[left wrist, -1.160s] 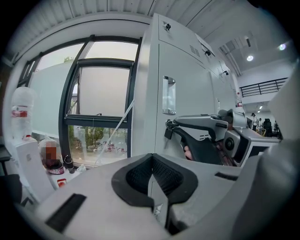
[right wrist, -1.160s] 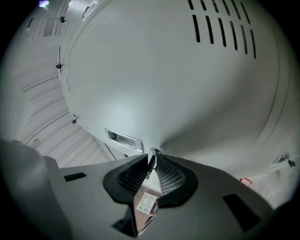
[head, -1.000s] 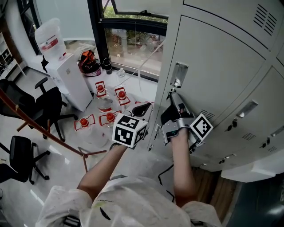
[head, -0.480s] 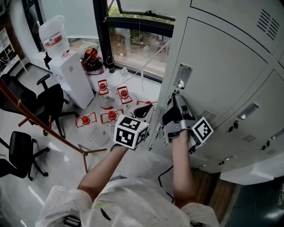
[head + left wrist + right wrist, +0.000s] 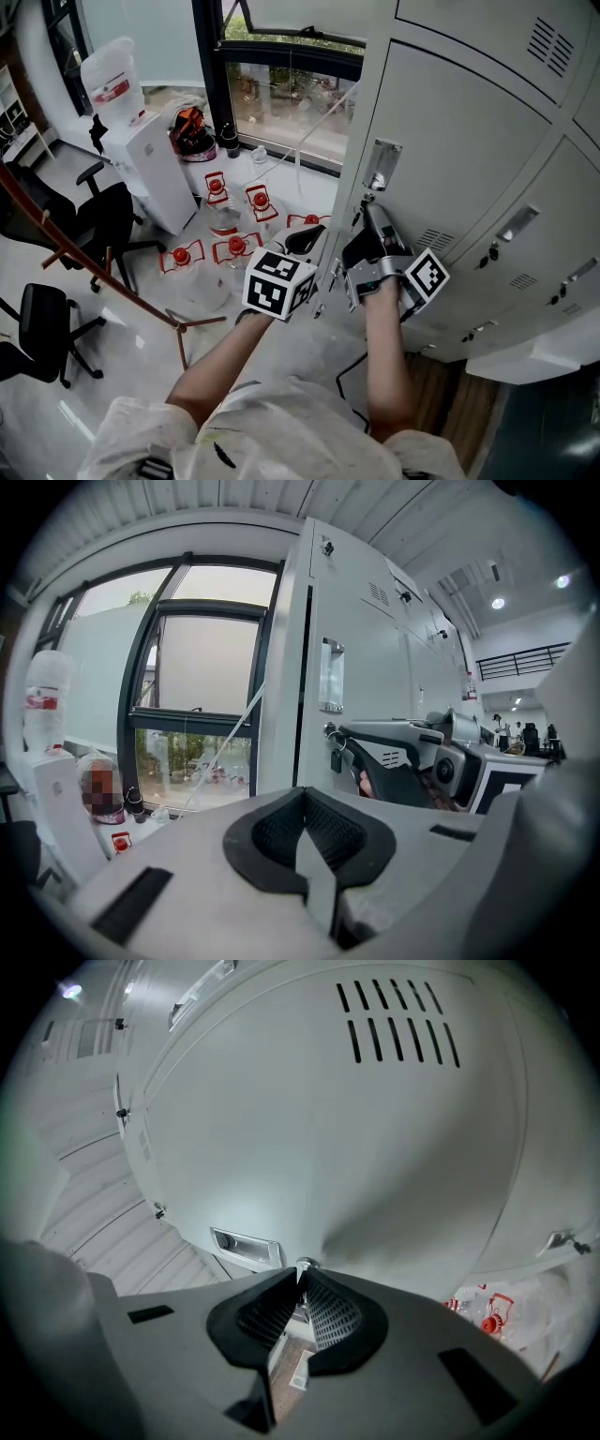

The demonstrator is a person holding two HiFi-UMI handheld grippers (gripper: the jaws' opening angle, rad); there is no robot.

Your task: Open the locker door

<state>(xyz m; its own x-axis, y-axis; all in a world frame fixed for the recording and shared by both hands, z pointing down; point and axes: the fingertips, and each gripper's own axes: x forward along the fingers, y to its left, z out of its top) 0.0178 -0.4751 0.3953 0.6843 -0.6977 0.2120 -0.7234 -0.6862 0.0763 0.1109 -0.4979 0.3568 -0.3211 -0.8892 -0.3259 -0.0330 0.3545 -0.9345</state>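
Note:
The grey locker door (image 5: 450, 150) stands flush with its frame, a recessed handle (image 5: 380, 164) near its left edge. Just below the handle a key (image 5: 335, 747) with a small tag sits in the lock. My right gripper (image 5: 367, 208) has its tips at that lock. In the right gripper view the right gripper (image 5: 301, 1279) has its jaws pinched together on the key (image 5: 304, 1264) against the door (image 5: 328, 1129). My left gripper (image 5: 300, 239) hangs left of the locker, shut and holding nothing. The left gripper view shows the left gripper (image 5: 305, 829) aimed at the locker's side edge.
More locker doors (image 5: 525, 253) run on to the right. On the floor to the left are several red-capped water bottles (image 5: 225, 220), a white water dispenser (image 5: 141, 159), black office chairs (image 5: 94, 225) and a slanting reddish rail (image 5: 84, 272). A window (image 5: 281, 94) lies behind.
The head view has shifted a little. Both grippers keep their places, the right one still at the lock, and the door has not moved.

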